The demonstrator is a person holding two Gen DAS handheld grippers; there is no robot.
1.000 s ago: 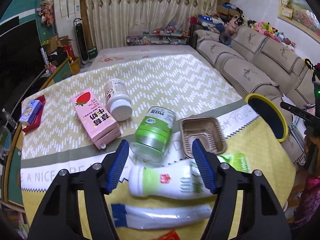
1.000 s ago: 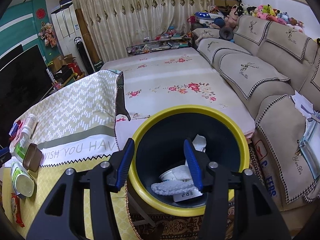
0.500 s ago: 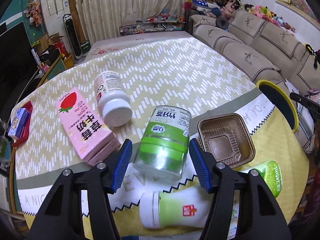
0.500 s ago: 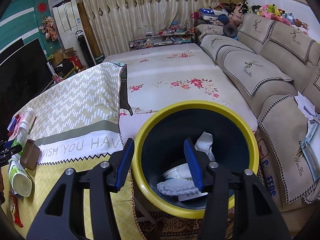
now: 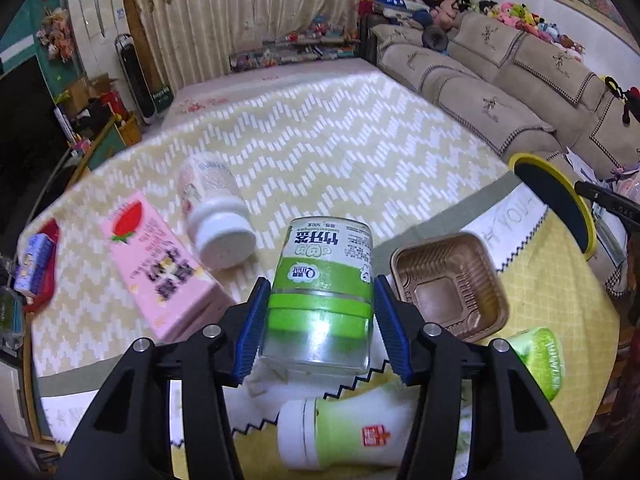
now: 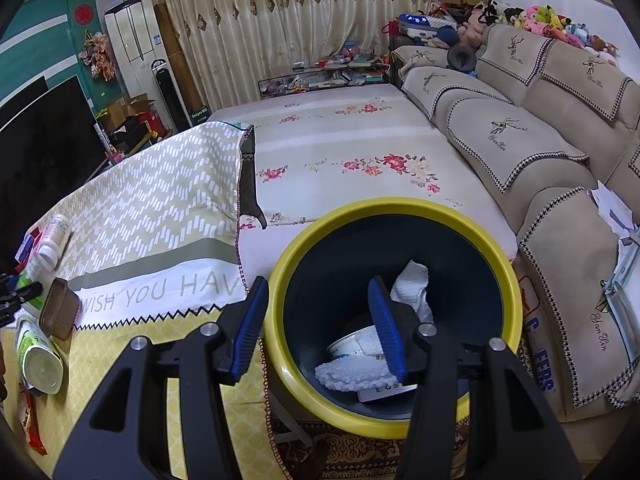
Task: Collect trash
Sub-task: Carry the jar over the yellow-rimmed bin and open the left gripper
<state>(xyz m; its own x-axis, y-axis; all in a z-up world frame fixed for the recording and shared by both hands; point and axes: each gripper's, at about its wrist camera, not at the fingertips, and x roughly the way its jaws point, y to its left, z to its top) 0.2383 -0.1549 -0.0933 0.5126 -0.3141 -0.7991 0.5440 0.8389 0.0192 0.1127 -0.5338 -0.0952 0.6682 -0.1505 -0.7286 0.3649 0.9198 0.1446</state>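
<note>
Here the left gripper point(image 5: 318, 328) straddles the green-labelled jar point(image 5: 322, 294) lying on the tablecloth point(image 5: 340, 160).
Its blue pads sit against the jar's sides, pinching it; the brown tray point(image 5: 450, 286) lies just beside. The right gripper point(image 6: 318, 330), spread and holding nothing, hangs over the yellow-rimmed bin point(image 6: 400, 206).
</note>
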